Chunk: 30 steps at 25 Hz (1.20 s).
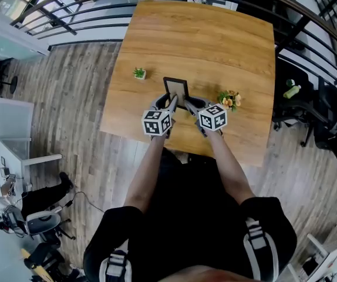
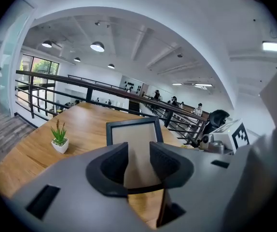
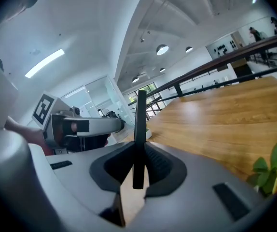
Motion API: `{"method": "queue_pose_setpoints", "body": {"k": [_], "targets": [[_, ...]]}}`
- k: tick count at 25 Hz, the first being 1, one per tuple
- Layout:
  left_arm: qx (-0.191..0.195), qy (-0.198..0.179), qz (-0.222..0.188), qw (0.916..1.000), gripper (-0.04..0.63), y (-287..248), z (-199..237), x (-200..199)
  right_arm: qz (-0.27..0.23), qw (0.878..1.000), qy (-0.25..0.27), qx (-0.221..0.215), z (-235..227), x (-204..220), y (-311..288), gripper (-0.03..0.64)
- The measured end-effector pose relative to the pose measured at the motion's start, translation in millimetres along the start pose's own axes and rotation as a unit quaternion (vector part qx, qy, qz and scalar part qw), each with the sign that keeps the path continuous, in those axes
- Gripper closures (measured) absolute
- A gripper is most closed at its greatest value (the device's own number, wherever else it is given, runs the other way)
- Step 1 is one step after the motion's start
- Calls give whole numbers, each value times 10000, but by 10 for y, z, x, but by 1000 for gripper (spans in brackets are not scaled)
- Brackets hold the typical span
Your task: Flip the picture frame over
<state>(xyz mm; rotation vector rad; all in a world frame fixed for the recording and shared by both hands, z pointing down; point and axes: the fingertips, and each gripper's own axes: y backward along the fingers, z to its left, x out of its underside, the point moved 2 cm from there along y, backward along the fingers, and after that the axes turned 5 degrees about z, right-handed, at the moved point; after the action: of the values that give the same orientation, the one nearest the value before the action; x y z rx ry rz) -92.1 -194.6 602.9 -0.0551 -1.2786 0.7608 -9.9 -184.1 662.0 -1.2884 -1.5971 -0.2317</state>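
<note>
Frame [image 1: 176,90] stood upright toward worktop [image 1: 215,34] front edge, one side pinched by right hand-held gripper [image 3: 137,170]. Left hand-held gripper [image 2: 138,166] jaws apart, gripping nothing. Risk: one-sided hold may let frame pivot and topple.

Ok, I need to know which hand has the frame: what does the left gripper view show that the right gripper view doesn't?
Left only: the picture frame face-on, seen through the parted jaws of the left gripper, and a small potted plant. Right only: the frame edge-on, pinched by the right gripper, and green leaves at the lower right. Both: the wooden table and the railing.
</note>
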Motion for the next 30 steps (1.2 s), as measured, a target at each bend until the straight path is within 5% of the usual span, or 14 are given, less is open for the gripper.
{"method": "queue_pose_setpoints", "body": {"k": [13,30], "targets": [[594,383,155,9974,430,-143,-287,-113,-94,9970,658,397,56,-113,67,549],[519,777,-22,9956,414,-192,-259,-214,53,9708,2204,946,224,-233,100,543]]}}
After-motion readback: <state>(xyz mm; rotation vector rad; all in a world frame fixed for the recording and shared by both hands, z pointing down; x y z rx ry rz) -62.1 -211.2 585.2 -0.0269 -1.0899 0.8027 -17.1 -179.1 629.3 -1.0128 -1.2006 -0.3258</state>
